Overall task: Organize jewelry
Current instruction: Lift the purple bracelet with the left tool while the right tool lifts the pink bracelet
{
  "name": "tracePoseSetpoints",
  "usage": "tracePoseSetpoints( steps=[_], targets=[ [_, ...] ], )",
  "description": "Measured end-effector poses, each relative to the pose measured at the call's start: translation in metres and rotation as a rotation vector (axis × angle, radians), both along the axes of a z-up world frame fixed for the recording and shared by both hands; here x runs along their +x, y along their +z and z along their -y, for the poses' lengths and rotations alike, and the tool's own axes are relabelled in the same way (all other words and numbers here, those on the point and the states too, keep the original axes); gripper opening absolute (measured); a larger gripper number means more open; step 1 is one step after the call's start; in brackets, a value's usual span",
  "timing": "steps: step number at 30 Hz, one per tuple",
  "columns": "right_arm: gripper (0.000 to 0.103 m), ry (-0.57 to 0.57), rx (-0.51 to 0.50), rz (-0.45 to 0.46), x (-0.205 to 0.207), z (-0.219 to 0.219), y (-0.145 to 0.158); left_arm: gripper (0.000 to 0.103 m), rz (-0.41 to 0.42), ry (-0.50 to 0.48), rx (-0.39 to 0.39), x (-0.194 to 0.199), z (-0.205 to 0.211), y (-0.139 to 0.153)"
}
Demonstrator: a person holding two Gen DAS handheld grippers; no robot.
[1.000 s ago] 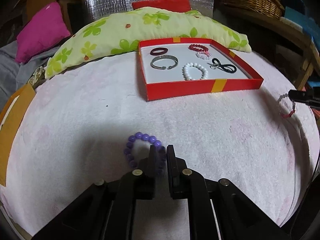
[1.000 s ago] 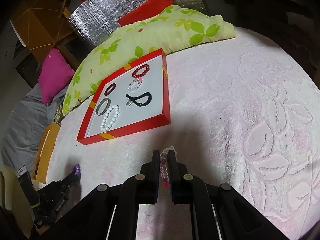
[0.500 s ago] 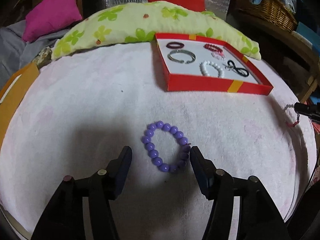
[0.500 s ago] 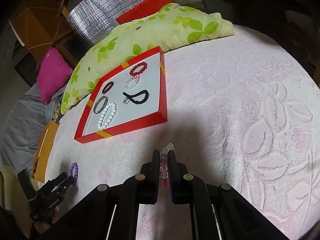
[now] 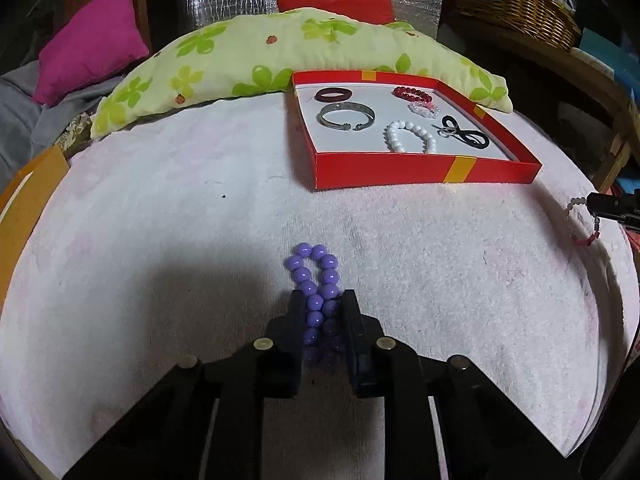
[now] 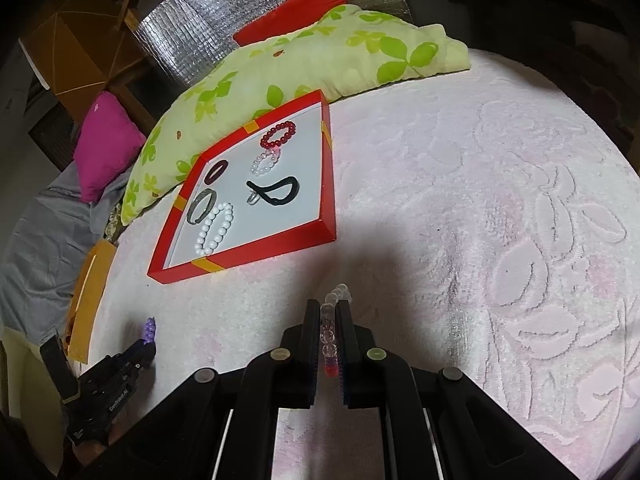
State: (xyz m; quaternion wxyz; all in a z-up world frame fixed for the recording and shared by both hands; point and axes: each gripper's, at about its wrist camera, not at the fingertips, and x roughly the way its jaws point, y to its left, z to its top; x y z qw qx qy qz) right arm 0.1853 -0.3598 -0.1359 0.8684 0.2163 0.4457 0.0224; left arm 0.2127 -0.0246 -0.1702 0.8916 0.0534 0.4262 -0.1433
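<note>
My left gripper (image 5: 321, 300) is shut on a purple bead bracelet (image 5: 314, 276), squeezed into a narrow loop on the pink towel; it also shows in the right wrist view (image 6: 149, 329). My right gripper (image 6: 329, 308) is shut on a clear, pink and red bead bracelet (image 6: 331, 320), also seen at the right edge of the left wrist view (image 5: 582, 220). A red box (image 5: 420, 168) with a white floor holds several bracelets: white beads (image 5: 410, 136), a silver bangle (image 5: 346, 115), red beads (image 5: 412, 94), a black cord (image 5: 466, 134). It lies ahead of both grippers (image 6: 256, 248).
A green-flowered pillow (image 5: 248, 68) lies behind the box. A magenta cushion (image 5: 92, 60) is at far left, a wicker basket (image 5: 516, 4) on a shelf at far right. An orange box (image 5: 28, 196) sits at the towel's left edge.
My left gripper opened around the purple bracelet, moved forward and closed on it, squeezing the loop flat. The right gripper stayed shut on its bracelet and barely moved.
</note>
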Motion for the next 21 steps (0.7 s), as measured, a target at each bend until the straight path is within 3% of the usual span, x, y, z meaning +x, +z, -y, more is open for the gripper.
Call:
tracePoseSetpoints(
  steps=[3, 5, 21],
  targets=[
    [0.009, 0.014, 0.002, 0.012, 0.0, -0.005, 0.002, 0.018, 0.013, -0.008, 0.004, -0.002, 0.001, 0.002],
    [0.009, 0.022, 0.0, 0.017, -0.001, -0.007, 0.003, 0.009, 0.025, -0.008, -0.002, -0.002, 0.0, 0.005],
    [0.009, 0.044, 0.06, 0.061, 0.0, -0.014, 0.011, 0.009, 0.112, -0.008, -0.093, -0.012, -0.012, 0.041]
  ],
)
